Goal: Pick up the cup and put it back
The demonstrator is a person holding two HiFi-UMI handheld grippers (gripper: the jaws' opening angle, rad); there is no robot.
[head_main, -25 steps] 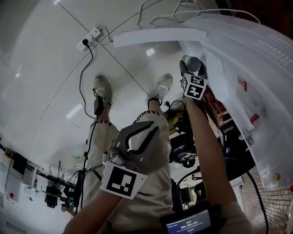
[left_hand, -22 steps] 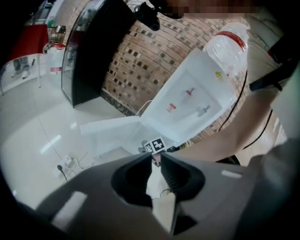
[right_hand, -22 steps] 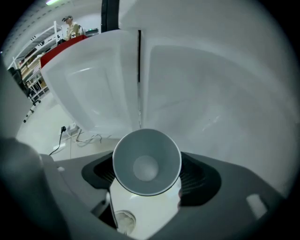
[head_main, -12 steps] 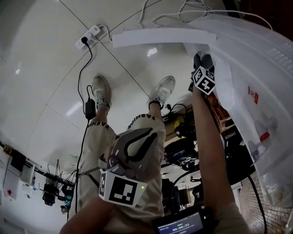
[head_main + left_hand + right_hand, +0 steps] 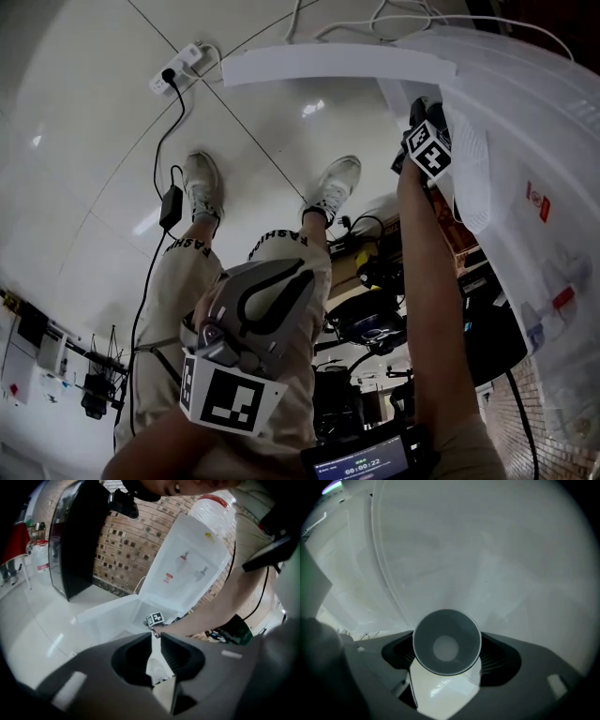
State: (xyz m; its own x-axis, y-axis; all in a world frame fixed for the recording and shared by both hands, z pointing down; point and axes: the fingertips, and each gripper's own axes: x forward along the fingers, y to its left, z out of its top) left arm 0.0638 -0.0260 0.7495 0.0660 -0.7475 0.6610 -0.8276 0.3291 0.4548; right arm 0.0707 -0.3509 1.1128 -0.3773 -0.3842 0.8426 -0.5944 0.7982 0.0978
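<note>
Your right gripper (image 5: pixel 446 648) grips a greyish-white round cup (image 5: pixel 446 620) by its sides. Its jaws are spread wide around the cup, whose open mouth faces the camera. In the head view that gripper is at the upper right, close against the tall white plastic water dispenser (image 5: pixel 525 112). Your left gripper (image 5: pixel 307 266) sits low over your leg, its jaws pressed together with nothing between them. Below are a glossy white tiled floor (image 5: pixel 84 150), your white trainers (image 5: pixel 203 183), and a white power strip (image 5: pixel 175 75) with a black cable.
</note>
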